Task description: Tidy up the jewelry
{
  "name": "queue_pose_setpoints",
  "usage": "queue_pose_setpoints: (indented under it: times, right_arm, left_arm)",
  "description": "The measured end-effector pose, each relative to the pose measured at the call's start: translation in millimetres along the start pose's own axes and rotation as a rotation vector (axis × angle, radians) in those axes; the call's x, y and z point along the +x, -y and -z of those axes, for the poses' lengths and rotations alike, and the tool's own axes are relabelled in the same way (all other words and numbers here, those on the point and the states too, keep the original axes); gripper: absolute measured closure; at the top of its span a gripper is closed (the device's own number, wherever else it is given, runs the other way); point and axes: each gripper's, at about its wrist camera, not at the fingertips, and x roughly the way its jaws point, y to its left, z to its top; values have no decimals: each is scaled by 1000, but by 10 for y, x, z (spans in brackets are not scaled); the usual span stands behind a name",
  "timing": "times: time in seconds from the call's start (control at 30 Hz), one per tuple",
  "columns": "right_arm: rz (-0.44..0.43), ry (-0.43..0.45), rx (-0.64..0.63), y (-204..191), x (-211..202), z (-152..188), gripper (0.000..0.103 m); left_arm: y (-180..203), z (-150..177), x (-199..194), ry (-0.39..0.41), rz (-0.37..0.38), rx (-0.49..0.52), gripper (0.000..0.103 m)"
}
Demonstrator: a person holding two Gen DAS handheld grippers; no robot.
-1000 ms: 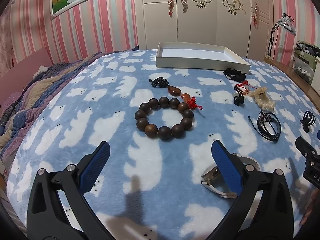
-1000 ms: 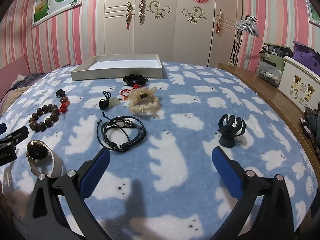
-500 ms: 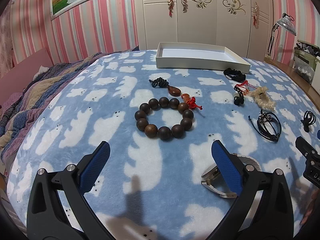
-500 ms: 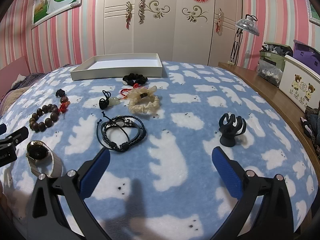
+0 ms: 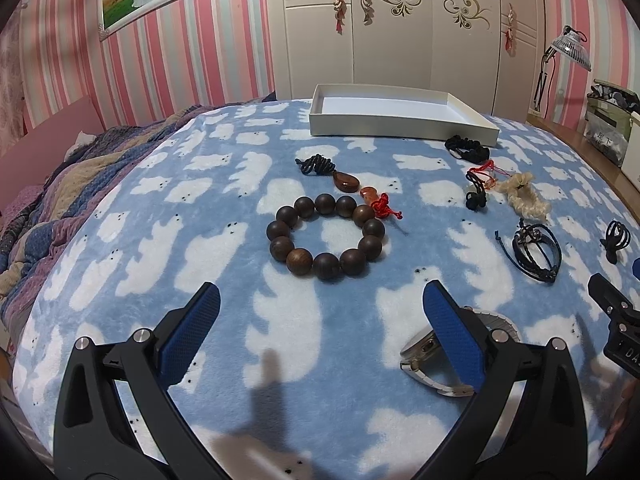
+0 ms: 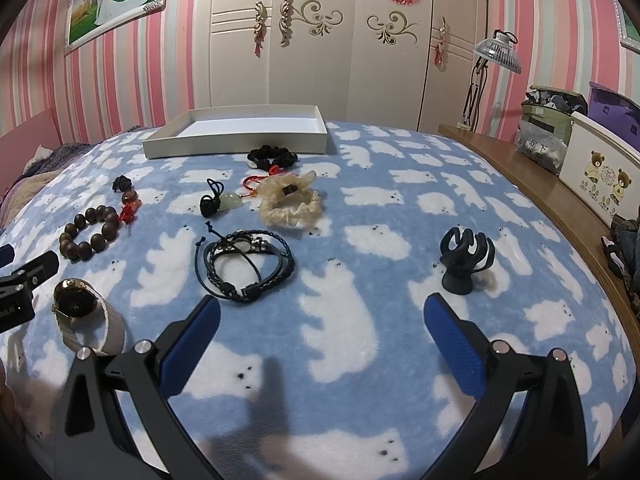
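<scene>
Jewelry lies spread on a blue bear-print blanket. A brown wooden bead bracelet [image 5: 327, 236] lies just ahead of my open, empty left gripper [image 5: 320, 312]. A silver watch [image 5: 436, 356] lies under its right finger. An amber pendant on black cord [image 5: 344, 181] lies beyond the beads. My right gripper [image 6: 320, 320] is open and empty, with a black braided cord bracelet [image 6: 244, 266] ahead left and a black hair claw [image 6: 466, 258] ahead right. A cream scrunchie [image 6: 290, 204], a jade pendant [image 6: 232, 200] and a black bead bracelet [image 6: 272, 157] lie farther off. An empty white tray [image 6: 240, 132] stands at the back.
A striped quilt [image 5: 60, 184] is bunched at the bed's left side. A wooden ledge [image 6: 560, 196] with storage boxes and a lamp [image 6: 496, 52] runs along the right. Wardrobe doors stand behind the tray.
</scene>
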Motion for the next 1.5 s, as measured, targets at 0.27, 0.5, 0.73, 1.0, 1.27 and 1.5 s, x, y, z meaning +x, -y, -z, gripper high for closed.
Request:
queue_pose_setpoints:
  times: [0.27, 0.5, 0.73, 1.0, 1.27, 1.5]
  right_arm:
    - [1, -3, -3, -11, 13, 3, 1]
    - [1, -3, -2, -16, 18, 3, 1]
    - [0, -8, -3, -23, 28, 9, 1]
    - [0, -8, -2, -23, 29, 6, 1]
    - [1, -7, 0, -20, 32, 15, 1]
    - [0, -7, 1, -18, 35, 15, 1]
  left_arm:
    - [2, 4, 0, -2, 1, 0, 3]
    - [4, 7, 2, -2, 0, 0, 3]
    - [8, 12, 23, -7, -2, 5, 3]
    - [11, 11, 26, -9, -1, 6, 3]
    - [10, 13, 31, -10, -3, 6, 3]
    - [11, 17, 24, -10, -6, 7, 3]
